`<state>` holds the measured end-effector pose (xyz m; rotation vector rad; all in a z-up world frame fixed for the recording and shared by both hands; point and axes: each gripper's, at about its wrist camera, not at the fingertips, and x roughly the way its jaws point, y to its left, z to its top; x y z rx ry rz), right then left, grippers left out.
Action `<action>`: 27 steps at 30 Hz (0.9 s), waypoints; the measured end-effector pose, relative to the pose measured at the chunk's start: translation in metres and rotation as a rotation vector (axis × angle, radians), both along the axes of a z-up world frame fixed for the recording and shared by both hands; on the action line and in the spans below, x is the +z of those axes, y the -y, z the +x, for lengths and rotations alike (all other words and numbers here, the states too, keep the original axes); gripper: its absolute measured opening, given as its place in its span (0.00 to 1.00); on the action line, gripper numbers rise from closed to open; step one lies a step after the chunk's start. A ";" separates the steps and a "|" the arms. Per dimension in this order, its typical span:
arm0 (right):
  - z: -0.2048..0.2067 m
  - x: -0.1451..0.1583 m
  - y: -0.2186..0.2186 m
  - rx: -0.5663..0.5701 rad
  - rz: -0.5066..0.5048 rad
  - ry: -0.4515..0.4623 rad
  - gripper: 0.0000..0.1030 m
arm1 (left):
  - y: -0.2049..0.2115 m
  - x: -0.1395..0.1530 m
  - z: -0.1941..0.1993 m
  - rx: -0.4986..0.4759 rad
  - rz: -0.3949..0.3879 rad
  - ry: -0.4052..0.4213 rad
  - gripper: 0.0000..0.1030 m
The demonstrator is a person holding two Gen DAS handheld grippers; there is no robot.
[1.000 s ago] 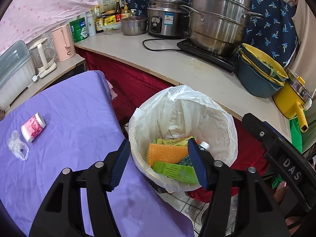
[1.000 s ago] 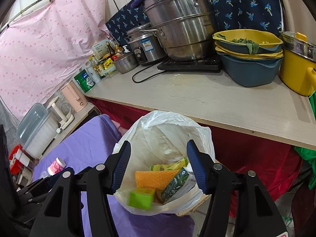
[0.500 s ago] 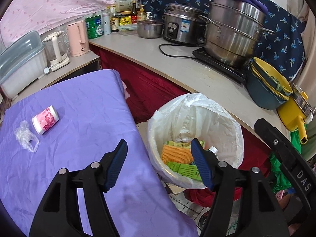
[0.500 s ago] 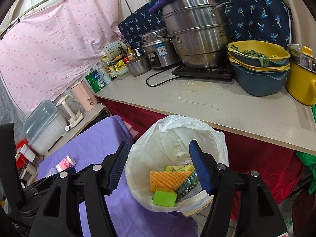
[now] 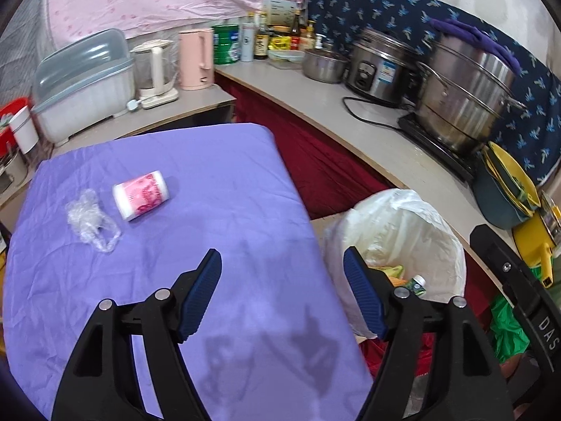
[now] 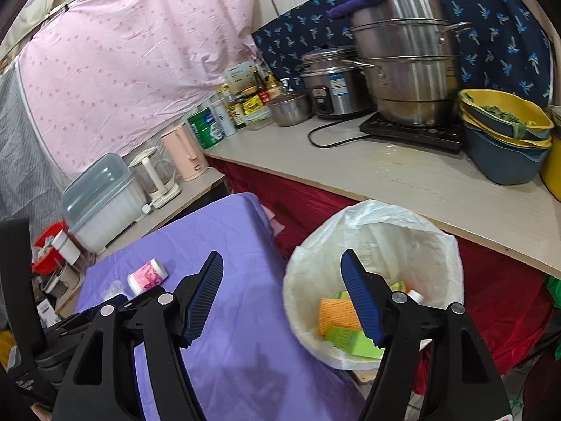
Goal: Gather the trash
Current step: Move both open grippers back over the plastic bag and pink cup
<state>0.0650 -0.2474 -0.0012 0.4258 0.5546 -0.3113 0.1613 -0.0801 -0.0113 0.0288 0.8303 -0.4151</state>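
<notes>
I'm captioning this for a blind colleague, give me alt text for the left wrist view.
The left gripper, its jaws opening with nothing between them, hangs over a purple tablecloth where a pink-printed roll and a crumpled clear plastic wrapper lie. To the right stands a white-lined trash bin with some trash inside.

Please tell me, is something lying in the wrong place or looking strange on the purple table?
Two things remain on the purple cloth: a pink-and-white roll lying on its side and, just beside it, a crumpled clear plastic wrapper. Both look like leftover trash, outside the lined bin. Nothing is spilled or visibly damaged.
</notes>
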 end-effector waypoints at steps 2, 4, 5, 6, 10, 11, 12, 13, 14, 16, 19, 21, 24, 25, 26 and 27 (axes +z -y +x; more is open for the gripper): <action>0.007 0.001 -0.010 0.020 0.000 -0.003 0.65 | -0.018 0.000 0.005 0.031 -0.003 -0.004 0.67; 0.016 0.001 -0.023 0.045 0.000 -0.006 0.66 | -0.037 0.000 0.011 0.066 -0.004 -0.008 0.72; 0.020 0.000 -0.029 0.056 -0.001 -0.008 0.66 | -0.046 0.000 0.013 0.085 -0.006 -0.006 0.74; 0.026 -0.001 -0.037 0.072 -0.002 -0.012 0.66 | -0.055 -0.001 0.015 0.102 -0.007 -0.003 0.74; 0.045 -0.006 -0.065 0.126 0.000 -0.027 0.66 | -0.094 -0.003 0.026 0.174 -0.007 -0.009 0.74; 0.051 -0.008 -0.075 0.145 0.000 -0.032 0.66 | -0.105 -0.004 0.029 0.192 -0.006 -0.013 0.74; 0.055 -0.010 -0.081 0.156 0.001 -0.036 0.66 | -0.112 -0.005 0.031 0.204 -0.006 -0.014 0.74; 0.061 -0.013 -0.089 0.171 0.003 -0.041 0.66 | -0.122 -0.006 0.034 0.225 -0.003 -0.015 0.74; 0.067 -0.015 -0.097 0.186 0.005 -0.047 0.66 | -0.130 -0.008 0.037 0.240 -0.001 -0.017 0.74; 0.077 -0.020 -0.110 0.213 0.007 -0.058 0.66 | -0.148 -0.011 0.041 0.269 -0.002 -0.025 0.74; 0.092 -0.028 -0.130 0.248 0.010 -0.073 0.66 | -0.171 -0.016 0.050 0.309 0.004 -0.035 0.74; 0.105 -0.033 -0.145 0.274 0.010 -0.086 0.66 | -0.184 -0.019 0.057 0.332 0.007 -0.041 0.74; 0.123 -0.043 -0.165 0.311 0.010 -0.106 0.66 | -0.204 -0.027 0.068 0.364 0.011 -0.055 0.74; 0.130 -0.047 -0.172 0.324 0.009 -0.113 0.66 | -0.210 -0.029 0.072 0.373 0.011 -0.060 0.74; 0.137 -0.051 -0.179 0.336 0.007 -0.119 0.66 | -0.216 -0.032 0.077 0.382 0.013 -0.066 0.74; 0.142 -0.054 -0.184 0.344 0.006 -0.124 0.66 | -0.221 -0.035 0.080 0.389 0.013 -0.070 0.74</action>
